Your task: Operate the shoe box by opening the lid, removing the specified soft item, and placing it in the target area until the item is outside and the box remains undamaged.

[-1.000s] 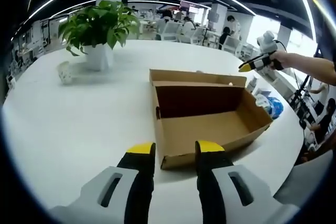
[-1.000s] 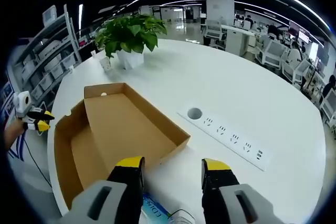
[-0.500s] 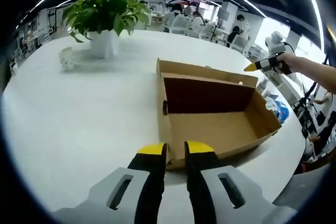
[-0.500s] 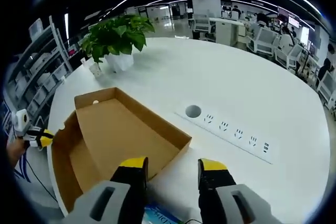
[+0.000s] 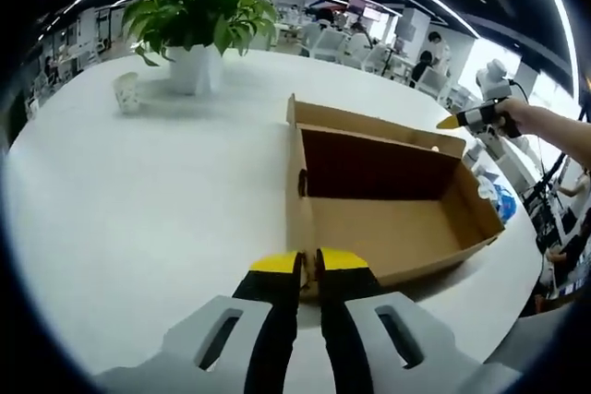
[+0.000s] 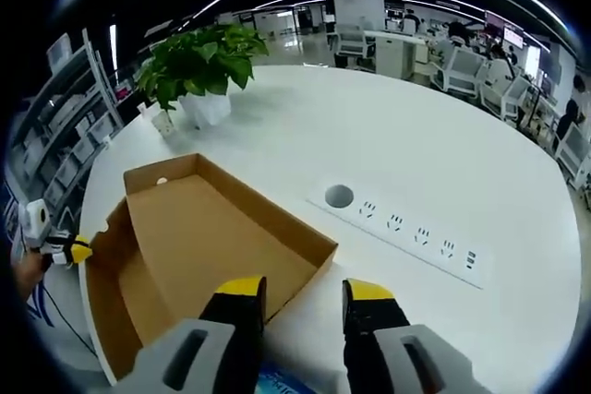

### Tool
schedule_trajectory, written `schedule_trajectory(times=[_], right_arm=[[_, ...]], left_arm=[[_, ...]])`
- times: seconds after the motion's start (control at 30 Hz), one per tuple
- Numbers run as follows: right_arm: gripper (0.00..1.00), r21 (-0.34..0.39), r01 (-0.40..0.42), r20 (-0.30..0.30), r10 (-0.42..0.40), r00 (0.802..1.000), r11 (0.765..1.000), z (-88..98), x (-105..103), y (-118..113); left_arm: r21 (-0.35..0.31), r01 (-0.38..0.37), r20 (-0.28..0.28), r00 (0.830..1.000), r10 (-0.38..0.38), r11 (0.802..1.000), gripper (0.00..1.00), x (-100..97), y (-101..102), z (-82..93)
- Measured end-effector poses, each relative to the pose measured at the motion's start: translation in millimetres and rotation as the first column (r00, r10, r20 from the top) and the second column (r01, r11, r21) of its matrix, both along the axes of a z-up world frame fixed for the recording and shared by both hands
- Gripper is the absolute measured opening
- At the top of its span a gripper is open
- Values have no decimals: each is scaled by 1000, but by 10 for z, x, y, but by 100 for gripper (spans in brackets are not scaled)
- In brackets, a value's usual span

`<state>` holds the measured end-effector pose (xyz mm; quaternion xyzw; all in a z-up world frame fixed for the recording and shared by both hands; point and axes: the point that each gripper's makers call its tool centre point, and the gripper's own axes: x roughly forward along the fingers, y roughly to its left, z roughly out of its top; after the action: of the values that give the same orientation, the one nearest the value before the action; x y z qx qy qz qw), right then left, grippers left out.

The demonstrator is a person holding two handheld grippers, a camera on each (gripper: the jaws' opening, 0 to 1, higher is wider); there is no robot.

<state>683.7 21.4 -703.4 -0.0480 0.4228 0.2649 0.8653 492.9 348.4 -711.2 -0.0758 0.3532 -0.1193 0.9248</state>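
One open brown cardboard shoe box lay on the round white table, near its edge. The left gripper was nearly closed at the box's corner; the right gripper stood apart. One potted green plant stood well apart.

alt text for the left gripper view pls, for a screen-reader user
The left gripper, yellow-tipped jaws nearly shut, sits at the near corner of an open, empty brown cardboard shoe box on a round white table. Beyond stand a potted green plant and a small white cup; the right gripper enters from the right.
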Motion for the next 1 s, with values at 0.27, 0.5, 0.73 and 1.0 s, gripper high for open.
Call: schedule_trajectory(times=[0.27,0.5,0.73,1.0], right_arm=[[26,-8,19,-4,-19,1000,1000,-57,51,2],[25,-21,49,-32,-49,998,999,-162,58,0],[22,11,113,-59,-112,992,994,-242,148,42],[14,61,250,-151,-238,959,966,-342,168,42]], left_arm=[[4,-25,-2,1000,25,1000,5,17,15,-4],[35,-37,0,999,37,999,4,20,12,-6],[35,-45,-1,999,45,998,3,36,47,-25],[45,-41,2,999,41,998,3,33,36,-30]])
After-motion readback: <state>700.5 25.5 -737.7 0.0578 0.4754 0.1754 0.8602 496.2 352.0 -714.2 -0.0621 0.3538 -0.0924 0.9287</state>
